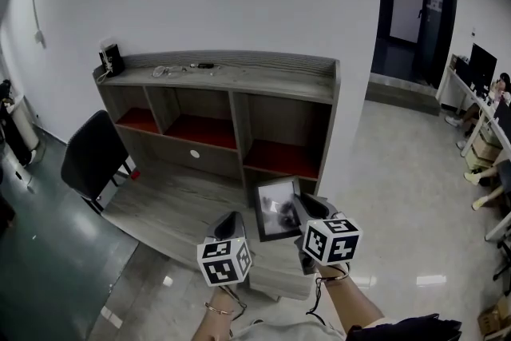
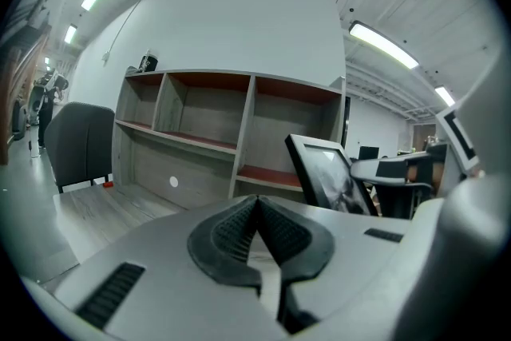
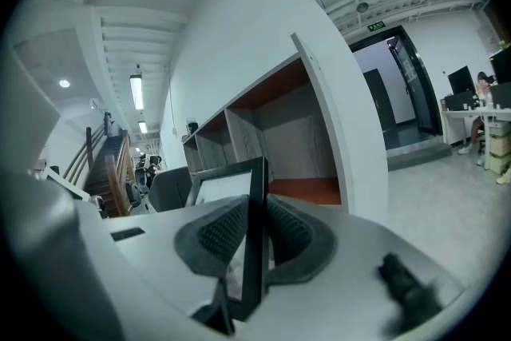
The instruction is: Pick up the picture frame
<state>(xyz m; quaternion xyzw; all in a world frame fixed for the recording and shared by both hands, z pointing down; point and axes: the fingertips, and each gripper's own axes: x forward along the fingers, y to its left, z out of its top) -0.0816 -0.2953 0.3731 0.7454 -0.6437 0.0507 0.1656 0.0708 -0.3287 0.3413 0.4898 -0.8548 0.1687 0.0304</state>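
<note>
Grey wood-grain laminate covers the desk [image 1: 172, 200] below the two grippers; the left gripper [image 2: 257, 204] has its ribbed black pads pressed together on nothing; the right gripper [image 3: 254, 212] has its ribbed pads clamped on the thin black edge of the picture frame [image 3: 257, 251], which stands tilted above the desk's right part, just in front of the right-hand shelf bay; the frame's lower edge is hidden, so contact with the desk cannot be told; its dark photo is too blurred to read; behind rises a boxy hutch [image 1: 231, 80] whose open compartments [image 1: 200, 130] have red floors; small cables [image 1: 172, 70] and a dark device [image 1: 111, 58] lie on its top; a black chair [image 1: 92, 156] stands at the left, partly cut by the desk.
</note>
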